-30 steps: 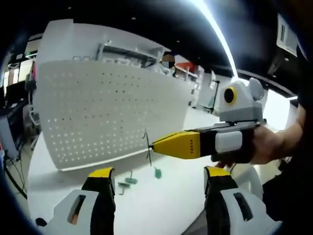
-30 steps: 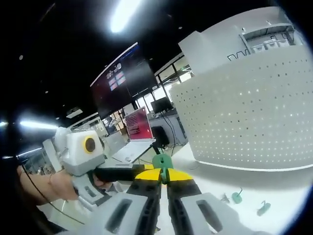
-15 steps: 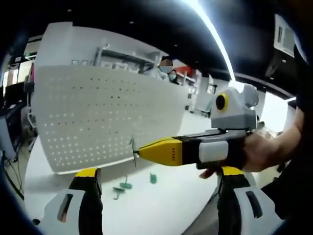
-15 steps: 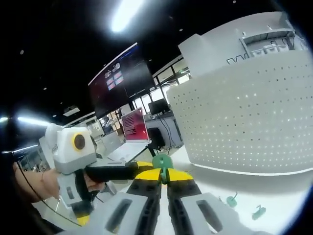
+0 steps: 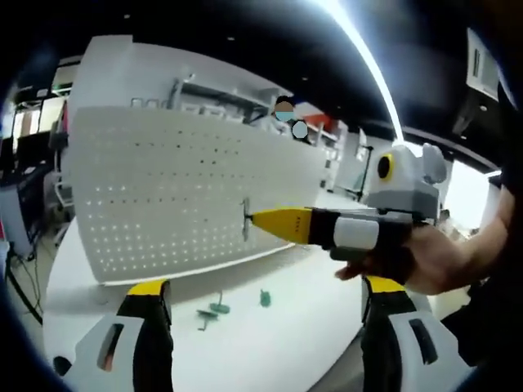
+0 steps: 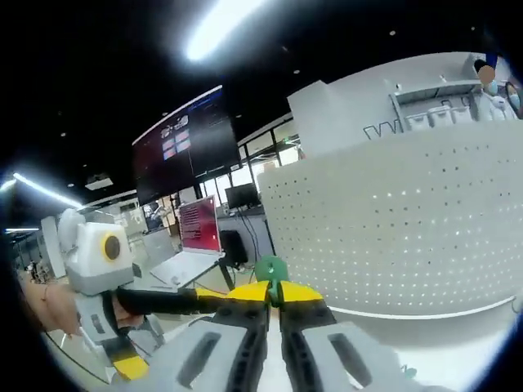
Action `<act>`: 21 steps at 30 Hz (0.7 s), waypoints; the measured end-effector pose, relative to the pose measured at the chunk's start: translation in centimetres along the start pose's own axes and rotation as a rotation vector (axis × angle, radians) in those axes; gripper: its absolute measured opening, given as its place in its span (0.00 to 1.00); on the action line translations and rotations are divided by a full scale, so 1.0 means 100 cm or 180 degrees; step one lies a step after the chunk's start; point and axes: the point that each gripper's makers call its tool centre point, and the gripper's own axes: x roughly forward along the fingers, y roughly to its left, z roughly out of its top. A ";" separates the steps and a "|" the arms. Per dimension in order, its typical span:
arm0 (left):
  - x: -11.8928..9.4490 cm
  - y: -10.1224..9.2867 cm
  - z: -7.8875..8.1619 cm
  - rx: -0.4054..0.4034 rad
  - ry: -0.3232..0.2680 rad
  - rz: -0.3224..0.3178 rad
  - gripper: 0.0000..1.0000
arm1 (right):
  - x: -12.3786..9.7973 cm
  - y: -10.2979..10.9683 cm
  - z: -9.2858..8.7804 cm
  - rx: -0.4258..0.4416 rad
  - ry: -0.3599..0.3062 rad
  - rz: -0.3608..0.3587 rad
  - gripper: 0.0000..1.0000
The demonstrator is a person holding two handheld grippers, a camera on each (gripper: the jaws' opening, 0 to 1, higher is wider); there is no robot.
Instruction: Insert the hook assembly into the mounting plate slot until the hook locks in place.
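A white pegboard mounting plate (image 5: 180,188) stands upright on the white table (image 5: 270,343). My right gripper (image 5: 257,218) reaches in from the right, shut on a green hook (image 5: 246,219) held close in front of the plate's lower right holes. In the right gripper view the green hook (image 6: 271,269) sticks up between the shut yellow tips of my right gripper (image 6: 274,292), with the plate (image 6: 409,237) ahead to the right. My left gripper (image 5: 265,286) is open and holds nothing, low over the table. One of its fingers (image 6: 159,300) shows at the left.
Loose green hooks (image 5: 214,309) (image 5: 265,298) lie on the table before the plate. A hand (image 5: 433,257) holds the right gripper. A laptop (image 6: 192,245) and a large dark screen (image 6: 184,139) stand at the back left, with shelving (image 5: 212,90) behind the plate.
The right gripper has lifted the hook and carried it nearer the plate's face. The left gripper stays open.
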 end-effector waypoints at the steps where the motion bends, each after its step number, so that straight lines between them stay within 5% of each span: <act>1: 0.000 0.000 0.000 0.0001 0.0007 0.0002 0.97 | 0.001 -0.002 0.002 -0.0011 -0.0023 -0.0029 0.00; 14: -0.012 0.010 -0.006 0.0018 0.0074 0.0073 0.94 | 0.025 -0.030 0.032 -0.0141 -0.0332 -0.0399 0.00; 17: -0.013 0.015 0.006 0.0061 -0.0099 0.0132 0.88 | 0.032 -0.037 0.038 -0.0082 -0.0390 -0.0485 0.00; 21: -0.005 0.010 0.007 -0.0019 -0.0061 0.0031 0.93 | 0.043 -0.052 0.050 -0.0125 -0.0494 -0.0624 0.00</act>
